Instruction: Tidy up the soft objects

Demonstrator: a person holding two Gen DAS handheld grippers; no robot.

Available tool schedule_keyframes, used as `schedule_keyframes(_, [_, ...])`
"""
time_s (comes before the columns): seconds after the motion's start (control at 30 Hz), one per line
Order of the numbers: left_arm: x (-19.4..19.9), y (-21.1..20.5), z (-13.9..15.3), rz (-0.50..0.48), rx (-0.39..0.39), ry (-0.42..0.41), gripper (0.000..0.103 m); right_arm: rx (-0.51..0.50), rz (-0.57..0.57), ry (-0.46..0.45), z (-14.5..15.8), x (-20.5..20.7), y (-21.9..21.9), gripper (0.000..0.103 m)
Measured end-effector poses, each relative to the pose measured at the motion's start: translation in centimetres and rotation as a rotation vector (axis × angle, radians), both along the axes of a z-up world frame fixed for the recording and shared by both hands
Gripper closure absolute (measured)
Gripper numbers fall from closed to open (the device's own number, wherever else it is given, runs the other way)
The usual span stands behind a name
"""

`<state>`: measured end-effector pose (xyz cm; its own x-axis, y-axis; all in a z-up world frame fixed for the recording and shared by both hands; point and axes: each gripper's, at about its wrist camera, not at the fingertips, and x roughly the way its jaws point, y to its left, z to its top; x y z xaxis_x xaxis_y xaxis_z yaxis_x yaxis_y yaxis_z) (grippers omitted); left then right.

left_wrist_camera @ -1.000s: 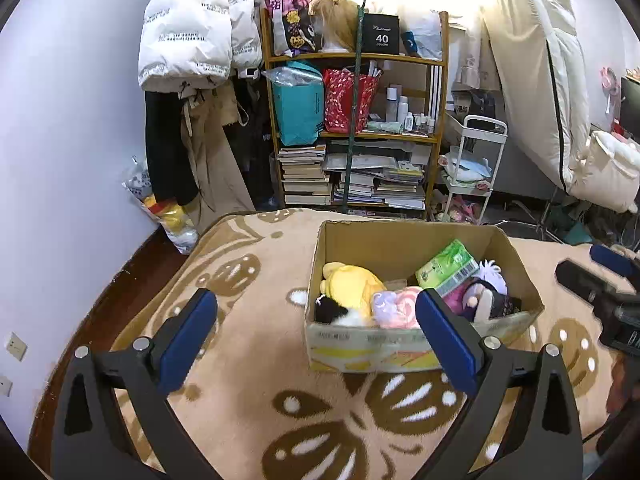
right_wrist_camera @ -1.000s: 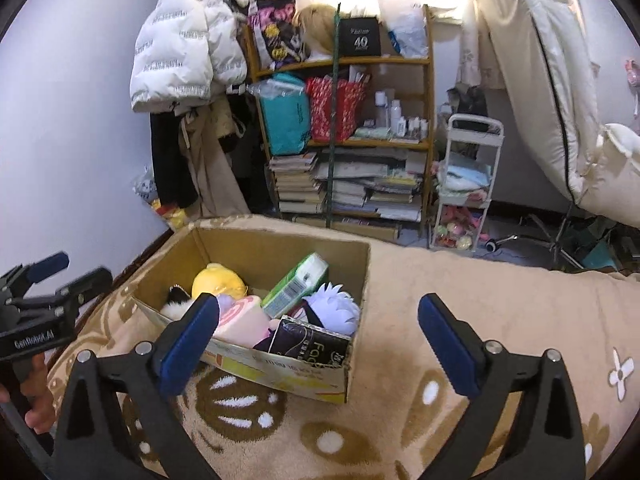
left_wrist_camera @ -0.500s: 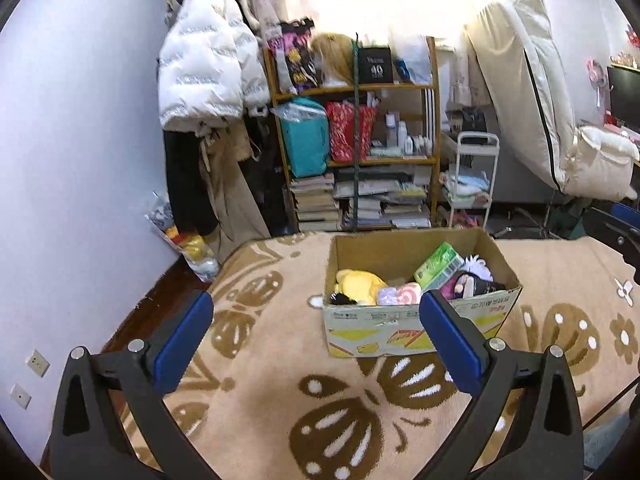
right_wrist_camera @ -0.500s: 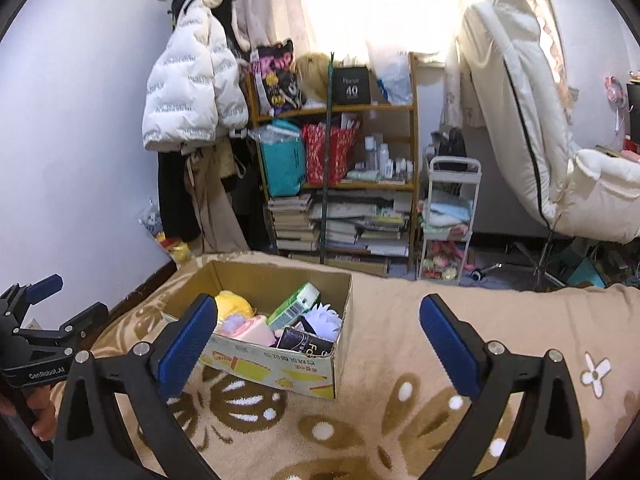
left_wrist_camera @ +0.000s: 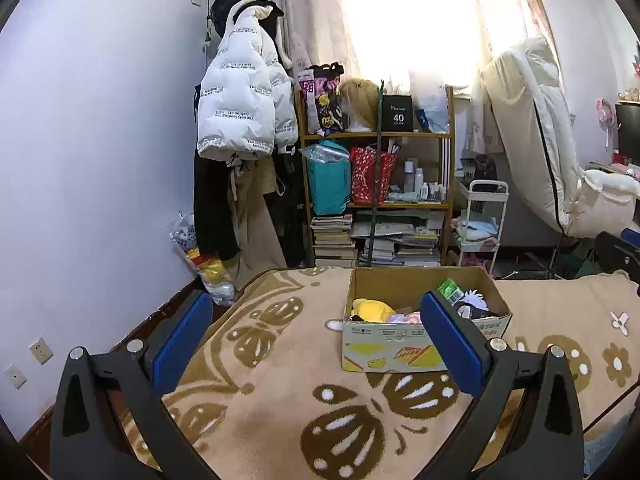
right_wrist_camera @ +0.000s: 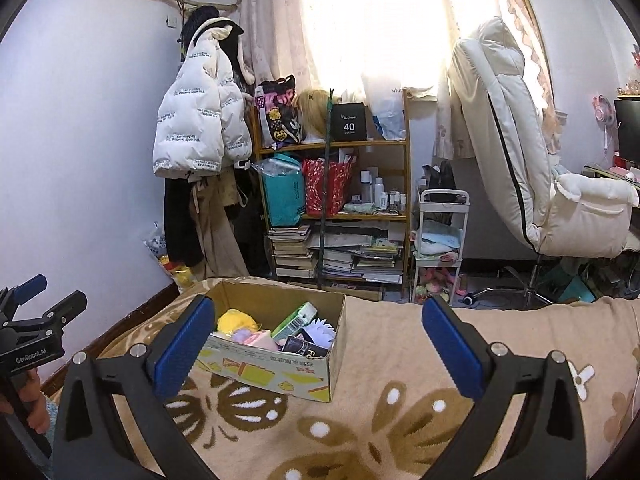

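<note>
- Your left gripper (left_wrist_camera: 316, 336) is spread wide with nothing between its blue pads (left_wrist_camera: 450, 344); it hangs above the blanket (left_wrist_camera: 280, 412), short of the box (left_wrist_camera: 384, 346).
- Your right gripper (right_wrist_camera: 320, 344) is just as wide and just as empty, held over the blanket to the right of the box.
- The box sits on the tan, brown-patterned blanket, top open, and both views look down into it from a little way back.
- Inside it, a yellow plush (left_wrist_camera: 372, 307) lies at the left, with a pink toy (right_wrist_camera: 262, 338) beside it.
- A green pack (right_wrist_camera: 296, 318) leans tilted in the middle of the box.
- A white spiky toy (right_wrist_camera: 322, 328) rests at the right end, touching a black carton (right_wrist_camera: 300, 346) that lies against the near wall.
- In the right view your left gripper shows at the far left edge, level with the box and well apart from it.
- Behind the bed stand a shelf (left_wrist_camera: 376, 136) packed with bags and books, a white jacket (left_wrist_camera: 240, 116) hanging on the wall, and a white chair (right_wrist_camera: 520, 160) by the window.
</note>
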<state>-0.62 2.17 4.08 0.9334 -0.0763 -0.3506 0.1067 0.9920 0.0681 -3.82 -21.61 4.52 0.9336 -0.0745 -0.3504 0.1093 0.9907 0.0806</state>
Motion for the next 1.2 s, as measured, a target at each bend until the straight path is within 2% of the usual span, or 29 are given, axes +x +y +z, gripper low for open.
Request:
schedule_keyframes(0.6, [1.2,-0.5,-2.2,-0.011,-0.006,0.058,0.001,-0.05,0.004,0.055,-1.9,1.3,1.5,0.0])
schedule_keyframes(1.2, [1.3,-1.8,-2.9,-0.037,0.05,0.066,0.001,-0.035,-0.033,0.089,-2.7,2.0,1.3,0.0])
